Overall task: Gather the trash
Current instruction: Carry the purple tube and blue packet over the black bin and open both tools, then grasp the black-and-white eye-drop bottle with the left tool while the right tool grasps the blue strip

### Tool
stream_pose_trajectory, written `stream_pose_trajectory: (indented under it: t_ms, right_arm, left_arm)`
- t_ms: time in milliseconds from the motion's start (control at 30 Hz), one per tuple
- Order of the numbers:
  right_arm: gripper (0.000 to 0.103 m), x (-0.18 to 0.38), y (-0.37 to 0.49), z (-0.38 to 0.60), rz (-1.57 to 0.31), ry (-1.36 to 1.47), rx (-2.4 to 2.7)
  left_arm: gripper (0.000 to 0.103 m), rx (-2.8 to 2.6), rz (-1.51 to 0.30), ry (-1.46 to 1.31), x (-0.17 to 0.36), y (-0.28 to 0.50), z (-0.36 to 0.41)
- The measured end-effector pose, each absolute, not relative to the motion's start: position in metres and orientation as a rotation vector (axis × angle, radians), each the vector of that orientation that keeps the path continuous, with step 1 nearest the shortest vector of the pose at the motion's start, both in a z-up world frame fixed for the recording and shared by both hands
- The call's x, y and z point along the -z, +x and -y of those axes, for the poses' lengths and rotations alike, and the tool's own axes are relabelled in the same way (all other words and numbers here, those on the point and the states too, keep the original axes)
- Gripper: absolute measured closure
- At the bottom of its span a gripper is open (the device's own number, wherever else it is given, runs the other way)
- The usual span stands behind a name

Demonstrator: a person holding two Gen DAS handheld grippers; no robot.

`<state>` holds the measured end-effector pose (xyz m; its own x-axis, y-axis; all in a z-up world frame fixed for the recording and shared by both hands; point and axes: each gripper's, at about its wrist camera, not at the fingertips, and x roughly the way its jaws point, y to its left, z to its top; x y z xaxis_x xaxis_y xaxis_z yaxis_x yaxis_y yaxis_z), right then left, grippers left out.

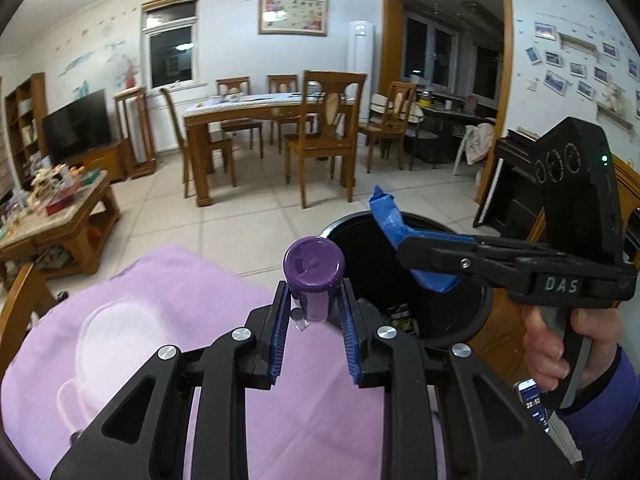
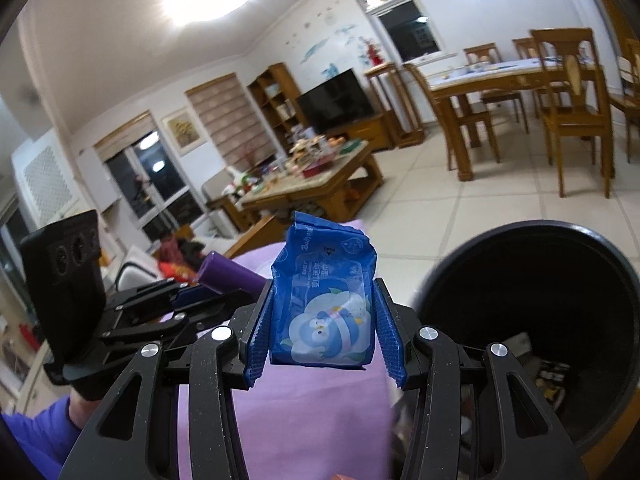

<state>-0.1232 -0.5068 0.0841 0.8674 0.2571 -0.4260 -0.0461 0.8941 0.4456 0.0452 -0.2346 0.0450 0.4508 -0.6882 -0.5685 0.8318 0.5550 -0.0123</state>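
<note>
Left hand-held gripper (image 1: 314, 300): my jaws are nearly closed on a small purple bottle (image 1: 313, 276). The blue pads (image 1: 280, 332) press on its two sides.
Bottle: it stands upright between the pads, its purple cap above the fingertips. In the right wrist view the bottle (image 2: 228, 276) points away from me, over the purple cloth.
Right hand-held gripper (image 2: 324, 320): my jaws are about half open and they hold a blue wipes pack (image 2: 324, 304). The pads (image 2: 260, 332) touch its left and right edges.
Pack: it is crumpled at the top and has a penguin picture on the front. In the left wrist view the pack (image 1: 390, 220) is above the opening of the bin.
Right hand (image 1: 576, 340): it grips the handle of the right hand-held gripper (image 1: 416, 256); the sleeve is purple.
Left hand-held gripper from the right view (image 2: 200, 292): it is just beside the pack, on its left.
Bin (image 1: 368, 248): black and round, just behind the bottle. Some trash lies on its bottom. In the right wrist view the bin (image 2: 592, 248) is to the right of the pack.
Cloth (image 1: 160, 300): purple, under both hand-held grippers, next to the bin.
Floor (image 1: 248, 208): light tiles.
Dining table (image 1: 240, 112): wooden, with chairs around, well apart from the bin.
Coffee table (image 1: 60, 216): at the left, many small things lie on this surface.
TV (image 1: 76, 124): dark, far at the left wall.
</note>
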Motion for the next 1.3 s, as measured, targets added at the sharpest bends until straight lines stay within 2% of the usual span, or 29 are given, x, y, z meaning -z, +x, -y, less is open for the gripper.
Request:
stream_pose_trajectory:
  t_ms: [500,967,1067,1133,1200,1233,1300]
  right_arm:
    - [0.056,-0.024,-0.165,0.631,-0.513,0.573,0.016]
    - [0.056,0.016,-0.16,0.653,-0.559,0.622,0.076]
    - [0.053,0.017,-0.159,0.653,-0.565,0.627,0.089]
    - [0.048,0.015,-0.157,0.652,-0.568,0.629,0.087]
    - [0.038,0.013,-0.156,0.65,-0.565,0.627,0.091]
    - [0.038,0.012,-0.156,0.65,-0.565,0.624,0.093]
    - [0.037,0.009,-0.156,0.646,-0.564,0.621,0.094]
  left_arm:
    - [0.078,1.046,-0.595,0.331,-0.011,0.043,0.337]
    - [0.078,1.067,-0.652,0.384,0.015,0.04,0.372]
    - [0.078,1.071,-0.674,0.392,0.018,0.038,0.379]
    - [0.076,1.069,-0.675,0.395,0.017,0.038,0.378]
    - [0.076,1.062,-0.675,0.401,0.015,0.039,0.376]
    - [0.073,1.063,-0.678,0.4,0.014,0.038,0.375]
    - [0.058,1.058,-0.675,0.396,0.01,0.037,0.37]
